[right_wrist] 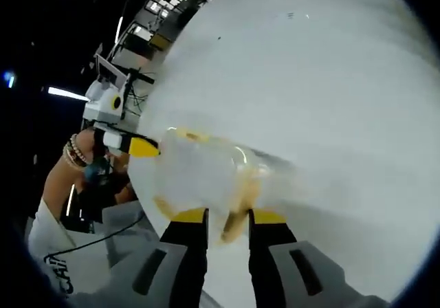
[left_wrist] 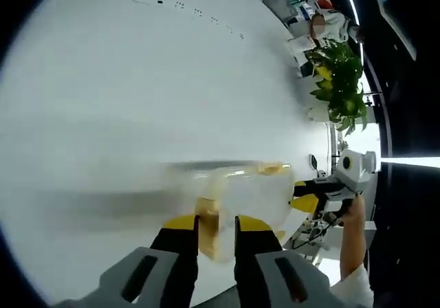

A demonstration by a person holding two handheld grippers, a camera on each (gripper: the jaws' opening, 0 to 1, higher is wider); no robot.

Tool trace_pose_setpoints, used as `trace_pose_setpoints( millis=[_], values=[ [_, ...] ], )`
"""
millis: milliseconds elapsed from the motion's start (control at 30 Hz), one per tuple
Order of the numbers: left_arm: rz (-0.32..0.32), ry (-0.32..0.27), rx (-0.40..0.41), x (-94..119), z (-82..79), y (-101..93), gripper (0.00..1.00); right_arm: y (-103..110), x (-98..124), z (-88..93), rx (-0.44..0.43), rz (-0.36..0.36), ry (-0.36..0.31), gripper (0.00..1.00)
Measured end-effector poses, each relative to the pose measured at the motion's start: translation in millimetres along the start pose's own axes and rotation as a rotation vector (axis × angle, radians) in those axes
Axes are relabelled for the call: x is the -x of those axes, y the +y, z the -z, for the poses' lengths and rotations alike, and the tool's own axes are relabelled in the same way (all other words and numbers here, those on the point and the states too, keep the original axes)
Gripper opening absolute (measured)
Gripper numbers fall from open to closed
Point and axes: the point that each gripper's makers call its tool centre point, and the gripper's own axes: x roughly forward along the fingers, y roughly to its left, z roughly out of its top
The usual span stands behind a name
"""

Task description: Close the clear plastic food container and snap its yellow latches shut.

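My left gripper [left_wrist: 216, 227] and right gripper [right_wrist: 228, 224] each clamp a yellow latch on opposite ends of the clear container [left_wrist: 240, 191], lengthwise between them.

Office or lab: white table [left_wrist: 137, 81], potted plant [left_wrist: 340, 81], shelving [right_wrist: 155, 29].

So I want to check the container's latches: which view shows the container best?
The right gripper view: the container sits larger there, with its rim and a yellow latch between the jaws, though blurred. The left gripper view shows it smaller and more smeared.
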Motion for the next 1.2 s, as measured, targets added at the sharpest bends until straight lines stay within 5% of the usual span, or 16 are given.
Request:
trace_pose_setpoints(
  millis=[433, 567, 700, 767, 833, 933, 967, 1067, 1133, 1200],
  values=[
    [0.068, 0.016, 0.089, -6.3, 1.4, 2.1, 0.09, -0.6, -3.0, 3.0, 0.012, -0.001, 0.009, 0.19],
    [0.073, 0.0, 0.025, -12.7, 1.3, -1.6, 0.11, -0.5, -3.8, 5.0, 0.031, 0.005, 0.01, 0.19],
    [0.03, -0.066, -0.116, -16.7, -0.9, -4.5, 0.16, 0.1, -4.7, 3.7, 0.118, 0.024, -0.032, 0.21],
    [0.023, -0.046, -0.235, -16.2, 6.8, -4.7, 0.21, 1.2, -4.6, 4.4, 0.14, 0.024, -0.058, 0.22],
    [0.024, -0.127, -0.372, -11.9, 4.8, -7.2, 0.21, 0.9, -3.4, 4.0, 0.167, 0.037, -0.076, 0.23],
    [-0.004, -0.185, -0.426, -1.9, 5.3, -2.7, 0.21, -7.1, 2.3, 0.8, 0.257, 0.116, -0.096, 0.27],
    [-0.019, -0.254, -0.456, 6.3, -2.5, -2.2, 0.21, -9.3, 6.8, -1.8, 0.261, 0.144, -0.109, 0.27],
    [-0.021, -0.392, -0.592, 26.7, -16.5, -15.1, 0.18, -5.6, 24.5, -28.6, 0.316, 0.18, -0.237, 0.22],
    [-0.053, -0.467, -0.65, 35.8, -25.9, -21.9, 0.16, 4.4, 29.2, -38.7, 0.342, 0.153, -0.277, 0.12],
    [-0.027, -0.468, -0.69, 32.5, -22.5, -35.6, 0.1, 16.8, 27.1, -45.3, 0.345, 0.11, -0.296, 0.07]
  ],
)
